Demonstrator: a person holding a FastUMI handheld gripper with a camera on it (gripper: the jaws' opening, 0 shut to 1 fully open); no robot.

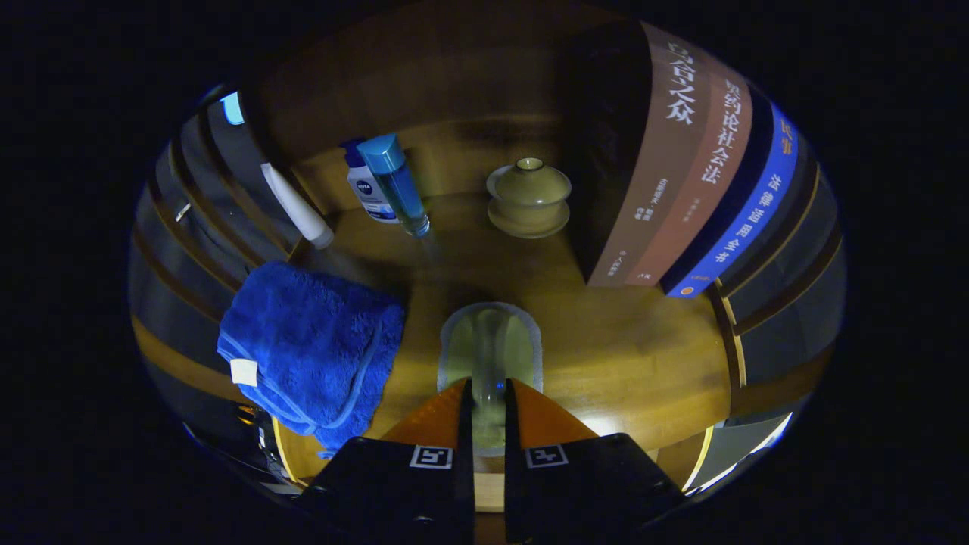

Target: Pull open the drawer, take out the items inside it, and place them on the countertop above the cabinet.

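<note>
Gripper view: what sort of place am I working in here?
Likely a wooden home shelf or countertop: books, toiletry bottles, a lidded teacup. The tool grips a clear glass item.

pale green dish (490, 341) | clamped between hand-held gripper (489, 393) fingers | over countertop (628, 356)

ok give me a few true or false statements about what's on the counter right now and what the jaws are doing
1. The gripper has its jaws shut on a clear glass cup. True.
2. The folded blue terry towel lies right of the jaws. False: it lies to their left.
3. A lidded beige ceramic tea bowl on a saucer stands beyond the jaws on the wooden countertop. True.
4. The row of upright books lies flat in a stack. False: they stand upright, spines showing.
5. The clear blue-capped bottle leans beside the white pump bottle. True.
</note>
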